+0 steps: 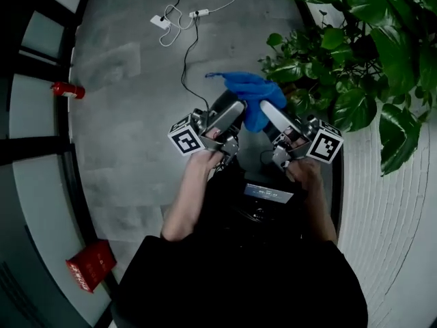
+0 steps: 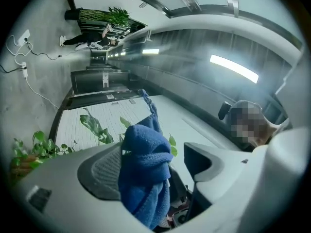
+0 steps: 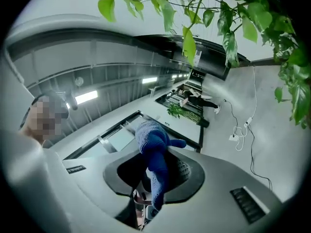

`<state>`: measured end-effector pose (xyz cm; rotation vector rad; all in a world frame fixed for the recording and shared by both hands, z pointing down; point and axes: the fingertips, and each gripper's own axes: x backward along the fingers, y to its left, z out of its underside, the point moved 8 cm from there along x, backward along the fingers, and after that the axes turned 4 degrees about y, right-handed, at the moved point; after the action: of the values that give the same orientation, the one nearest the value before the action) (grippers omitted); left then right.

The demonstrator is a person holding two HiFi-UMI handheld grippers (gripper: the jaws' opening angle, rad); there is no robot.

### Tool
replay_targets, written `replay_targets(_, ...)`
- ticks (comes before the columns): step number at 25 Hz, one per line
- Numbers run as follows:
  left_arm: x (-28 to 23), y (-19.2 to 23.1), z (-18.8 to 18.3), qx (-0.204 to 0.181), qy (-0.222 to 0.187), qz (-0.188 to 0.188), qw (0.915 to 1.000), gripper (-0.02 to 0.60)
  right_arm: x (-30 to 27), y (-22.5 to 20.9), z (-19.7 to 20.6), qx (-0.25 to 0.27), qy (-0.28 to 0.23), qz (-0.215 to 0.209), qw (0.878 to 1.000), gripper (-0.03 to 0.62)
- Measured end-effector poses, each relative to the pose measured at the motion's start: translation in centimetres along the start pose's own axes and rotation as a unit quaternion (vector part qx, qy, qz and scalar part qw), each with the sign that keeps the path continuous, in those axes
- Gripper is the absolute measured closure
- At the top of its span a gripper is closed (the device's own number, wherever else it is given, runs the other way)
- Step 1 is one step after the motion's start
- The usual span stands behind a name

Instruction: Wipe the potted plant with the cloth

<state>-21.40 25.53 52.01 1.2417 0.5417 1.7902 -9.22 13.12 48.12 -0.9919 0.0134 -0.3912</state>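
Cloth [image 1: 249, 91]: blue, bunched, held up above the grey floor [image 1: 130, 115] between the two grippers, whose tips converge on it. In the head view it sits just beside the nearest leaves of the plant; whether it touches them cannot be told.

Potted plant [image 1: 355, 60]: large green leaves filling the upper right of the head view, above a pale ribbed surface [image 1: 386, 203]. Its pot is not visible. Leaves [image 3: 228, 18] also hang across the top of the right gripper view.

Left gripper [image 1: 235, 104]: held in the left hand [image 1: 203, 161], marker cube [image 1: 186, 139] at its outer side. In the left gripper view [image 2: 160, 154] the jaws stand apart. The cloth [image 2: 143, 169] hangs between them, lies against one ribbed pad and leaves a narrow gap to the other jaw.

Right gripper [image 1: 270, 109]: held in the right hand [image 1: 305, 173], marker cube [image 1: 325, 145] at its outer side. In the right gripper view [image 3: 155, 171] the jaws are closed on a narrow fold of the cloth [image 3: 153, 144], which bulges out beyond their tips.

Power strip [image 1: 161, 22]: white, on the floor at the top of the head view, with a dark cable [image 1: 184, 67] running from that area towards the grippers.

Red object [image 1: 68, 89]: small, at the left edge of the floor.

Red box [image 1: 91, 265]: lower left, well apart from the grippers.
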Motion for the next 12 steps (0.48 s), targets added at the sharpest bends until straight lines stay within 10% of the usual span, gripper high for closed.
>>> replay_targets(12, 0.5, 0.0, -1.5, -0.025, -0.018, -0.040, 0.9987, 0.183, -3.6, -1.1, 0.0, 0.003, 0.052, -0.028, 0.998, 0.502)
